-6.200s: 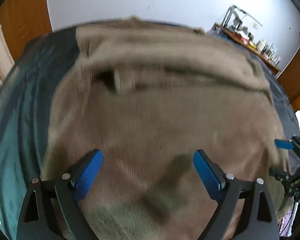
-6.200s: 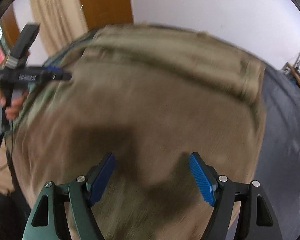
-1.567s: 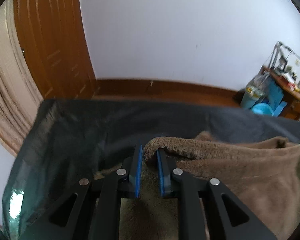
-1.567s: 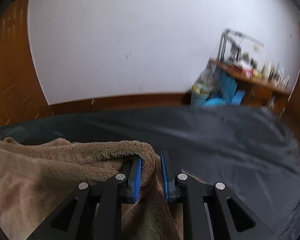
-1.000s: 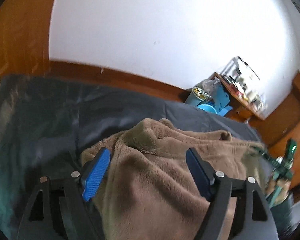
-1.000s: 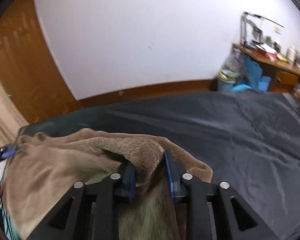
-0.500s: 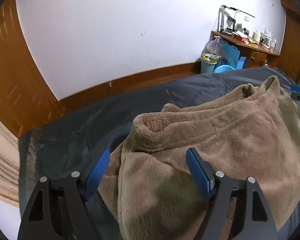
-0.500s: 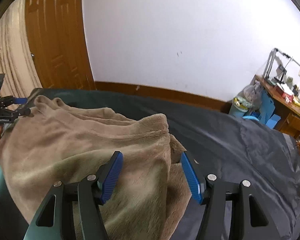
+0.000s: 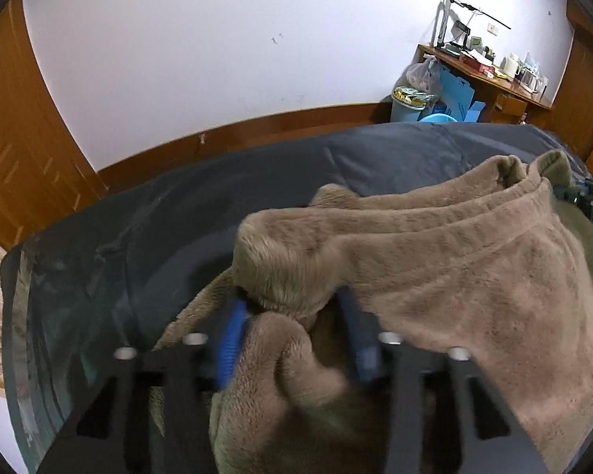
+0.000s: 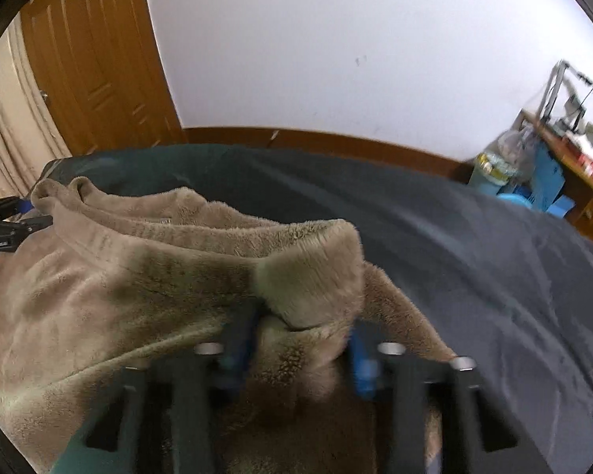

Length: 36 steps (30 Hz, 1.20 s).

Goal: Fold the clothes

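Observation:
A brown fleece garment [image 9: 454, 276] lies bunched on a dark sheet [image 9: 138, 237] that covers the bed. My left gripper [image 9: 294, 328] is at the garment's left folded corner. Its blurred jaws are closing, and a thick roll of fleece fills the gap between the blue pads [image 9: 229, 339]. In the right wrist view the same garment [image 10: 138, 276] spreads leftward. My right gripper [image 10: 302, 343] is at its right corner, jaws closing on a fold of fleece. Each gripper shows at the edge of the other's view: the right gripper [image 9: 589, 201] and the left gripper [image 10: 4, 221].
The dark sheet [image 10: 494, 256] runs bare beyond and to the right of the garment. Past the bed are a white wall, a wooden door [image 10: 99, 59] and a curtain [image 10: 4, 118]. A cluttered desk [image 9: 486, 67] and a blue bin [image 9: 409, 102] stand at the far right.
Half a second ago both grippers stood open above the garment. Both have since sunk onto its folded edge and their jaws have come together around fleece. Before that the right gripper let go of a fold.

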Each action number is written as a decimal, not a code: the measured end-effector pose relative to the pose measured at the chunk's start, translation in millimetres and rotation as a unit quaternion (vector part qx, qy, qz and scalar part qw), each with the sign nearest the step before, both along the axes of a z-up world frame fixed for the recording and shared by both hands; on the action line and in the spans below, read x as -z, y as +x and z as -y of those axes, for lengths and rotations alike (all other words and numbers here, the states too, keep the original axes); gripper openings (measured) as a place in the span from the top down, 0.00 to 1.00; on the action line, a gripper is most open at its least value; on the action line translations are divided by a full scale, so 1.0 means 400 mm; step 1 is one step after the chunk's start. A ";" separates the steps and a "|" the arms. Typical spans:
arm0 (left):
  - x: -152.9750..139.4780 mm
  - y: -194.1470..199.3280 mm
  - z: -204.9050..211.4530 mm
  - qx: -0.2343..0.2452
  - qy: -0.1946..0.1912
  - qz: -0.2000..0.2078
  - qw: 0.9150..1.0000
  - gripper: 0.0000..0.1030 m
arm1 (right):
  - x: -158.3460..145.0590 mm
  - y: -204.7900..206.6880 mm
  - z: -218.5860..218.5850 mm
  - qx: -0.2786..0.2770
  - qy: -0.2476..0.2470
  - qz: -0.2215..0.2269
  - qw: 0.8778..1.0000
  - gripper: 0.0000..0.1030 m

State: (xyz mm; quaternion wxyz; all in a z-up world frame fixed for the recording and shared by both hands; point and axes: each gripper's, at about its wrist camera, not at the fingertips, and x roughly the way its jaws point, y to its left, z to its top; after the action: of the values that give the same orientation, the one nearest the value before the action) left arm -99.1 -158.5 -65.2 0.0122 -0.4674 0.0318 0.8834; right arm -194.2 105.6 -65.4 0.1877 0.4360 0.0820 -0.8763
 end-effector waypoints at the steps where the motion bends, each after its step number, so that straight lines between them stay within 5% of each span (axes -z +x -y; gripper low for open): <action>1: -0.012 0.005 -0.005 -0.004 -0.008 -0.009 1.000 0.75 | -0.014 0.010 0.002 0.004 0.000 -0.014 1.000 0.85; 8: -0.116 0.013 0.031 -0.080 0.012 -0.064 0.995 0.78 | -0.155 0.026 0.014 0.057 -0.028 -0.095 0.993 0.87; 15: -0.014 -0.041 0.041 -0.114 -0.006 -0.008 0.993 0.77 | -0.068 -0.057 0.067 0.083 0.019 -0.054 0.995 0.87; 18: 0.019 -0.053 0.051 -0.121 -0.009 0.002 0.993 0.68 | -0.003 -0.079 0.070 0.087 0.027 -0.023 0.996 0.87; 20: 0.025 -0.059 0.051 -0.129 -0.023 0.007 0.991 0.53 | 0.012 -0.084 0.061 0.089 0.024 -0.007 0.996 0.86; 22: 0.029 -0.059 0.057 -0.133 -0.043 0.018 0.990 0.23 | 0.015 -0.090 0.055 0.089 0.022 -0.001 0.996 0.84; 24: 0.033 -0.057 0.065 -0.133 -0.063 0.032 0.989 0.16 | 0.019 -0.094 0.048 0.089 0.021 0.005 0.996 0.77; 28: 0.013 -0.001 0.113 -0.115 -0.048 0.053 0.991 0.14 | 0.005 -0.082 0.015 0.099 -0.008 0.003 0.995 0.75; 32: -0.031 0.103 0.162 -0.123 -0.045 0.027 0.991 0.14 | -0.080 0.005 -0.018 0.116 -0.019 -0.061 0.991 0.74; 36: -0.048 0.209 0.142 -0.112 -0.017 0.004 0.994 0.13 | -0.125 0.124 -0.008 0.070 -0.024 -0.088 0.993 0.74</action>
State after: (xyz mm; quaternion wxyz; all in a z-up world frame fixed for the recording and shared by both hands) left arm -15.4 -215.2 -45.8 -0.0952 -0.4715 -0.0057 0.8767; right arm -144.5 108.9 -15.4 0.1282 0.3572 0.0465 -0.9240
